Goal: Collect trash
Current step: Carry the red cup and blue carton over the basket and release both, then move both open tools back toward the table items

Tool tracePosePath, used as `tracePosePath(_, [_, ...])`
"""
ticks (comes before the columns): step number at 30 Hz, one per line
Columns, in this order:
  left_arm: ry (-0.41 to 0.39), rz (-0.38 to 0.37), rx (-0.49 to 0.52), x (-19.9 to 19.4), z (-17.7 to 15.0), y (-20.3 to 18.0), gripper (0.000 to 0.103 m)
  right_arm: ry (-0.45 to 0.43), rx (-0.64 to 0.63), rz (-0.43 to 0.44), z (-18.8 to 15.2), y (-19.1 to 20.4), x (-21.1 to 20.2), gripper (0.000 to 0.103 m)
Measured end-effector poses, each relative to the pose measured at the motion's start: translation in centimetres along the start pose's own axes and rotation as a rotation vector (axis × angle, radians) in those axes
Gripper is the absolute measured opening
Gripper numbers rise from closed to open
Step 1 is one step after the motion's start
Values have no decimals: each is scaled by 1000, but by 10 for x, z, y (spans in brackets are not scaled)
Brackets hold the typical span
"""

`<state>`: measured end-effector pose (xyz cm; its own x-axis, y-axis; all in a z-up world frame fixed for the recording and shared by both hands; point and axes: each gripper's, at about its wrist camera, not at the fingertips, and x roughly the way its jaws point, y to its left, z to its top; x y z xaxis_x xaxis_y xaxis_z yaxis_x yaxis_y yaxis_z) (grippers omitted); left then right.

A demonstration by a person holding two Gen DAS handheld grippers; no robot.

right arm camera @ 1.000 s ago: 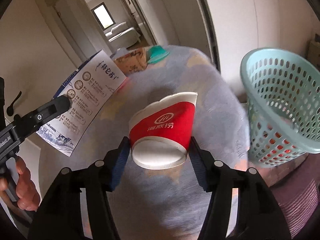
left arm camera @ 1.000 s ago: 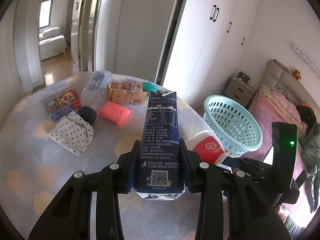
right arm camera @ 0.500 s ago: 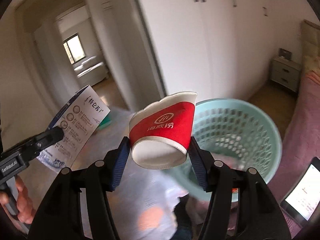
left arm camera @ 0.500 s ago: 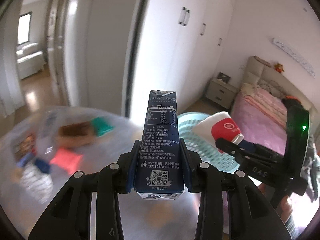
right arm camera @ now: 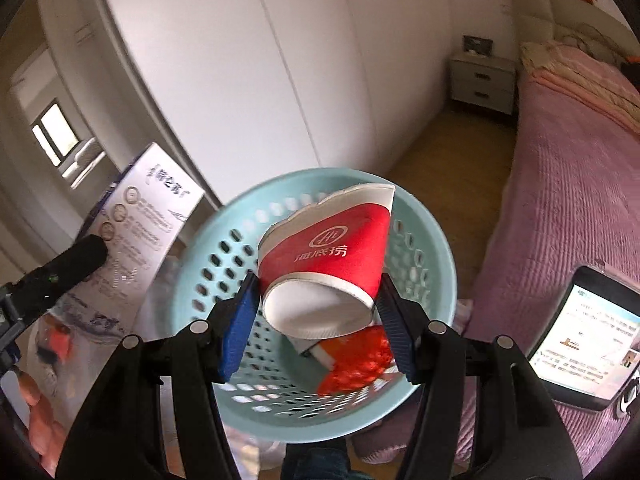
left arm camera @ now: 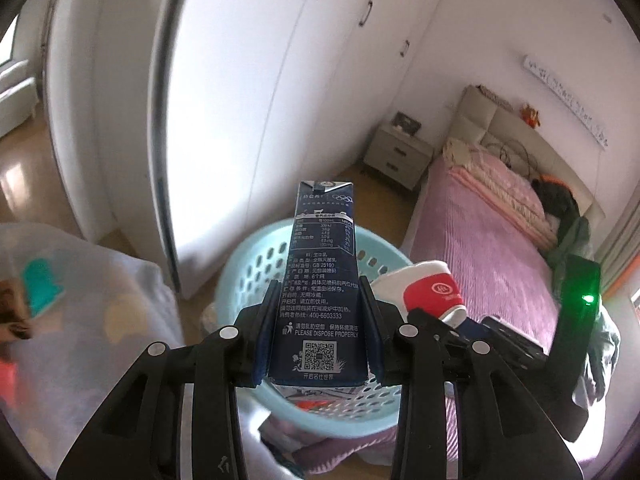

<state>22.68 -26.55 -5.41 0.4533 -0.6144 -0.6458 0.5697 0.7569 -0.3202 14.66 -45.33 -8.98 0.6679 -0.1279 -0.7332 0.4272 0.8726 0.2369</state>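
Two pieces are waiting above the basket (right arm camera: pixel 434 236): the left gripper (left arm camera: pixel 319 312) is pinching a milk carton (left arm camera: pixel 320 280), the right gripper (right arm camera: pixel 316 316) is squeezing a paper cup (right arm camera: pixel 328 256). Neither is dropped in yet.

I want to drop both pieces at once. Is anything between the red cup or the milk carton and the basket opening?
Nothing visible blocks either. The red cup hangs over the open basket, which holds only some trash at the bottom. The milk carton sits in front of the rim, path open.
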Motion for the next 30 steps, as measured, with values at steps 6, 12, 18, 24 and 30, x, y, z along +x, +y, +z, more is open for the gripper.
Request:
tracePosePath(6, [13, -10, -29, 26, 1, 0, 55, 19, 12, -12, 1, -9, 9, 57])
tracePosePath(12, [-3, -3, -22, 7, -8, 6, 55, 23, 25, 23, 1, -14, 8, 58])
tracePosePath(18, [-40, 7, -50, -26, -18, 17, 55, 5, 24, 39, -5, -12, -6, 58])
tracePosePath(24, [-88, 40, -77, -62, -31, 30, 55, -19, -11, 79, -11, 10, -29, 58])
tracePosePath(30, [-174, 101, -96, -119, -43, 50, 55, -58, -105, 149, -20, 56, -52, 58])
